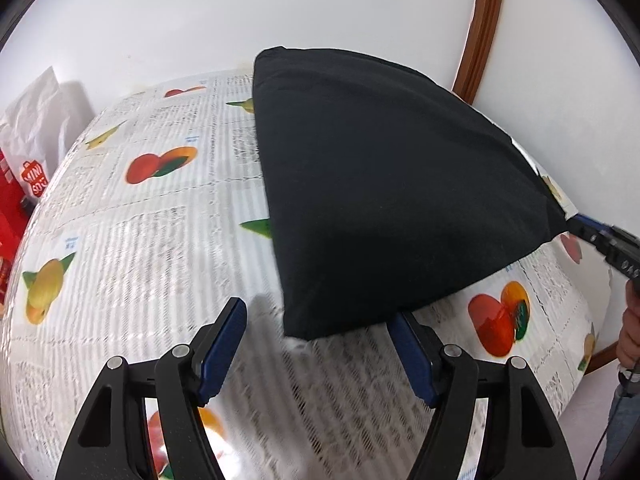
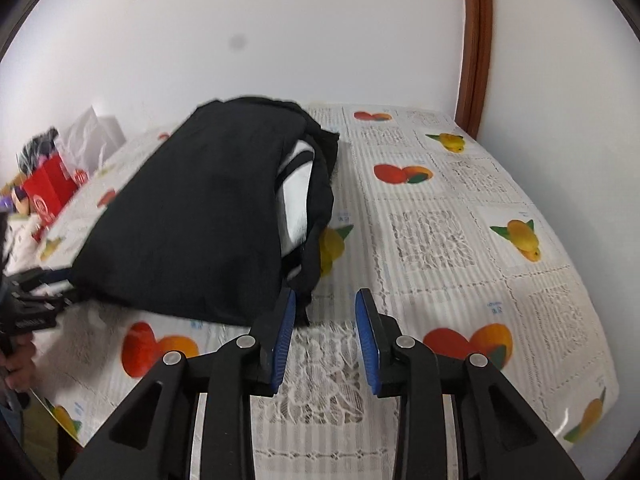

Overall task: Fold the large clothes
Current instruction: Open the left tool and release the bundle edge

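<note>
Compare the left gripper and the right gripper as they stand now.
The left gripper stands wide open; the right gripper shows a narrower gap. The folded black garment has a corner between the left gripper's fingers; the right gripper frames only tablecloth, beside the garment. Both have blue pads and hold nothing.

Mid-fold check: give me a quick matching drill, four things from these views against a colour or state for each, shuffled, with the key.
Things:
1. folded garment
2. left gripper
3. gift bag
4. tablecloth

Colour or state:
A. red, at the table's far edge
B. black, lying folded on the table
C. white with fruit prints
D. jaws apart, nothing held

Pairs: 1-B, 2-D, 3-A, 4-C
</note>
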Motion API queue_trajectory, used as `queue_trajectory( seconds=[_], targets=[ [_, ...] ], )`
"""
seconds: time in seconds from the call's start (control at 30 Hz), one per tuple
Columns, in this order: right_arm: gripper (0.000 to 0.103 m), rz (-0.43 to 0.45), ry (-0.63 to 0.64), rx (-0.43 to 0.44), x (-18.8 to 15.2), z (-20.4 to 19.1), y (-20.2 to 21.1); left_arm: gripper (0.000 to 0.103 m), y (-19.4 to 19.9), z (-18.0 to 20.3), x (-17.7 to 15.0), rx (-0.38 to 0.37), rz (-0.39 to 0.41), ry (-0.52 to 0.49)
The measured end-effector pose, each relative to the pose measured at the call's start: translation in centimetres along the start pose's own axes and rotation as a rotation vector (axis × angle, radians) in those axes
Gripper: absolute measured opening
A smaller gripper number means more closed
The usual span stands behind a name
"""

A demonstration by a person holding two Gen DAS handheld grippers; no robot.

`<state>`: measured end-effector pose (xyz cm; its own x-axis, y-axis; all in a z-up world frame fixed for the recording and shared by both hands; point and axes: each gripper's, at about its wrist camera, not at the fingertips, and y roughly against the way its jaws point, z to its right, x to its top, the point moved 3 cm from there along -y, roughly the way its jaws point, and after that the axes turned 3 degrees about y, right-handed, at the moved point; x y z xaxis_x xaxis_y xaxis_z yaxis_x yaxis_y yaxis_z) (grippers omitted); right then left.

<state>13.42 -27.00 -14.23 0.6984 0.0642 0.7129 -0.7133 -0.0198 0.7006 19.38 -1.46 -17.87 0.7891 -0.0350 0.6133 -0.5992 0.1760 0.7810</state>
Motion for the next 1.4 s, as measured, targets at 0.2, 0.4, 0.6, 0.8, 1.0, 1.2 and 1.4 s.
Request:
queue_trajectory(
  seconds=[0.2,0.4,0.6,0.8,1.0,1.2,1.4],
  targets=[
    [0.031,-0.079,0.001,0.04,-1.8,-0.7,-2.1,0.061,0.6,-0.5,-1.0,-0.019,-0.008,-0.015],
    [0.031,-0.036,-0.027,0.074,-1.4,-1.2,-2.9,0.049,0.4,-0.1,-0.8,-0.05,-0.004,-0.017],
    [0.01,-0.051,-0.068,0.126,-0.4,-0.9,-5.0,0.018,-0.2,0.1,-0.2,-0.051,-0.001,0.008],
    [0.006,-0.032,-0.07,0.093,0.8,-0.4,-6.5,0.01,-0.7,-0.6,0.3,-0.094,-0.011,0.059],
    [0.008,-0.037,-0.068,0.067,0.9,-0.3,-6.4,0.01,-0.3,-0.2,0.0,-0.069,-0.023,0.047],
    [0.01,-0.041,-0.06,0.024,0.4,-0.1,-4.1,0.01,0.5,-0.8,-0.1,-0.079,-0.039,0.093],
    [0.023,-0.009,-0.048,-0.042,1.0,-0.5,-0.1,0.027,3.2,-0.5,-0.4,-0.015,-0.011,0.105]
  ],
)
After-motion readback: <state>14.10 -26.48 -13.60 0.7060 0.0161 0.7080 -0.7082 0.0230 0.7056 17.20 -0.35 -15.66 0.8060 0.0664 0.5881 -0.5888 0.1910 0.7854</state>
